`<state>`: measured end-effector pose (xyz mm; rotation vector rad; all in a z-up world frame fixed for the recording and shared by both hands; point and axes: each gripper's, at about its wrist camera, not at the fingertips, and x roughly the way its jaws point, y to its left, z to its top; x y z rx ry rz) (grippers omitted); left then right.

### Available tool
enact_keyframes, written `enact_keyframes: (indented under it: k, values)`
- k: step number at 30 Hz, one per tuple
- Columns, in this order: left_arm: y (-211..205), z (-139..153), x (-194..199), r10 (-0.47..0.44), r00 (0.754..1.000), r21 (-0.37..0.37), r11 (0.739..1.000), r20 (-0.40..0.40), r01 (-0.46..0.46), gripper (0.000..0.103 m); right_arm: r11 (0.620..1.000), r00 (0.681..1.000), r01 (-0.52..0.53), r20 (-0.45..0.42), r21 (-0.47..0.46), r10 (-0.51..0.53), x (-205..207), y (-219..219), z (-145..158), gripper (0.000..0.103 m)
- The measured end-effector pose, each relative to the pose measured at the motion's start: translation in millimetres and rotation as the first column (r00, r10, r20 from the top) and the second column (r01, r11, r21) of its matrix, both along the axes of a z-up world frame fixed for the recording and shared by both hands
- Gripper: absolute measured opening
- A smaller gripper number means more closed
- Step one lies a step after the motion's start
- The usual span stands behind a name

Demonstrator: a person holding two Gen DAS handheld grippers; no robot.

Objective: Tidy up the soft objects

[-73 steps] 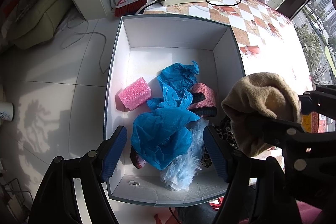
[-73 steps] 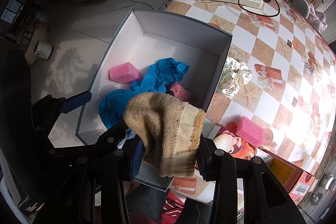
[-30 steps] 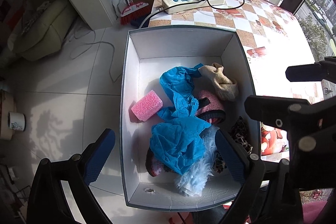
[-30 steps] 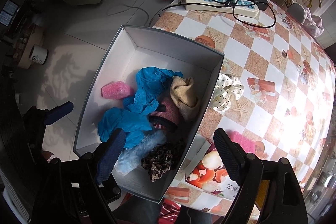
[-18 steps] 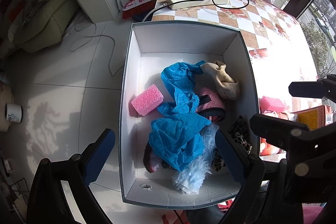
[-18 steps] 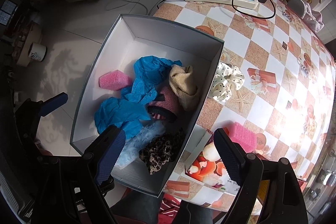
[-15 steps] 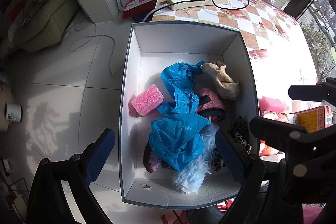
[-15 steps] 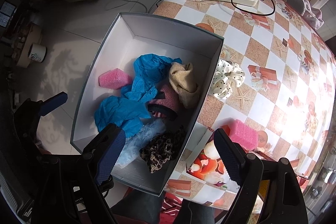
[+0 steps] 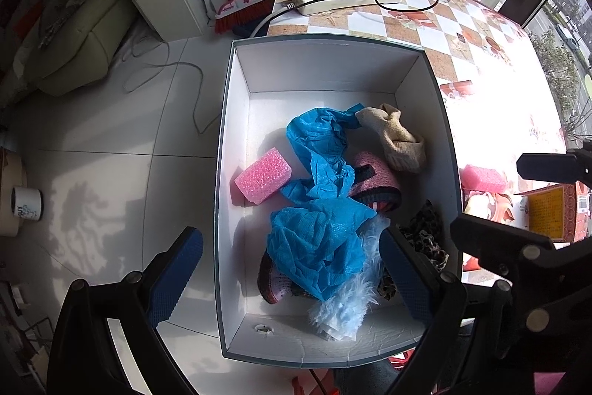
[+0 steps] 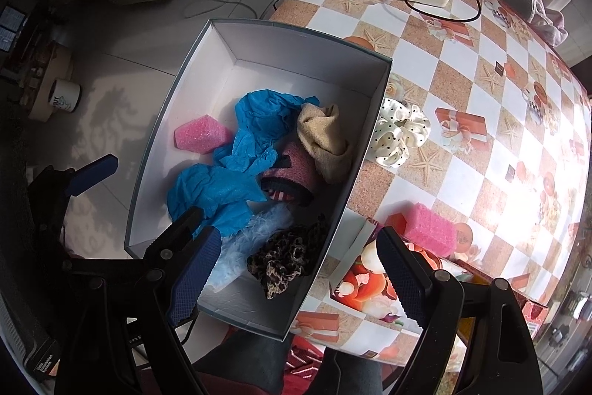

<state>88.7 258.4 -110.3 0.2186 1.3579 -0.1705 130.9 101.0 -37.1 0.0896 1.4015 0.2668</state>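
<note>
Right tongs (image 10: 296,269): held wide apart and empty, pointed steeply down over the near right edge of the box.
Left tongs (image 9: 292,269): likewise spread wide, nothing between the pads, hung over the near end of the box interior.
Box (image 10: 296,36): white inside, set at the corner of the checked worktop (image 10: 481,106), partly overhanging it.
Already inside: a beige sock (image 10: 325,139) against the right wall, blue crumpled covers (image 10: 236,173), a pink sponge (image 10: 201,136), a pink knitted piece (image 10: 292,173), pale blue fluff (image 10: 255,232) and a leopard scrunchie (image 10: 288,258).
Left outside: a second pink sponge (image 10: 429,228) and a white dotted scrunchie (image 10: 399,136), both on the worktop to the right of the box.
Key relation: the outside pink sponge is seen just beyond the right finger of the right tongs, ahead and to the right; its long axis is laid roughly crosswise to the view.
Nearer hand: the right one is judged nearer; the left is separated from the sponge by the box wall.
Likely next step: a short shift of the right tongs rightward and down onto the sponge.
</note>
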Motion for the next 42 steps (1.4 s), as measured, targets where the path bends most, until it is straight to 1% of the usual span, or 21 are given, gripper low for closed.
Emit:
enact_keyframes:
  k: [3,4,5,7,10,19,26,38,39,42]
  values:
    - [-3,1,-1,-0.017,1.0,0.005,1.0,0.002,0.017,0.098,1.0,1.0,0.006,0.014,0.006,-0.006,-2,-1,2,0.087]
    - [-4,1,-2,-0.023,1.0,0.006,1.0,0.004,0.023,0.098,1.0,1.0,0.001,0.018,0.013,-0.001,-2,-1,3,0.092]
    - [-5,2,-3,-0.027,1.0,0.003,1.0,0.007,0.027,0.098,1.0,1.0,-0.002,0.024,0.023,0.001,-2,-1,4,0.103]
    - [-6,3,-5,-0.033,0.999,-0.001,0.999,0.015,0.033,0.1,1.0,0.999,0.003,0.042,0.026,-0.004,-4,-2,7,0.103]
    - [-7,6,-6,-0.032,0.999,-0.003,0.999,0.02,0.032,0.102,0.999,0.999,-0.004,0.032,0.041,0.003,-3,-2,8,0.103]
    - [-9,12,-14,-0.042,0.999,0.011,0.999,0.025,0.042,0.102,0.999,0.999,0.003,0.048,0.046,-0.006,-12,-1,14,0.103]
    - [-4,15,-16,-0.029,0.999,0.011,1.0,0.031,0.029,0.102,0.999,0.999,-0.009,0.053,0.048,0.007,-14,3,16,0.103]
    - [0,12,-15,-0.04,0.999,0.017,0.999,0.022,0.04,0.102,0.998,0.999,0.002,0.036,0.056,-0.004,-13,7,13,0.103]
    - [0,13,-15,-0.039,0.999,0.008,0.999,0.026,0.039,0.102,0.998,0.999,0.004,0.033,0.055,-0.006,-13,7,12,0.103]
    - [5,23,-14,-0.038,0.998,-0.092,0.995,0.056,0.043,0.102,0.999,0.999,0.012,0.033,0.049,-0.014,-12,6,12,0.103]
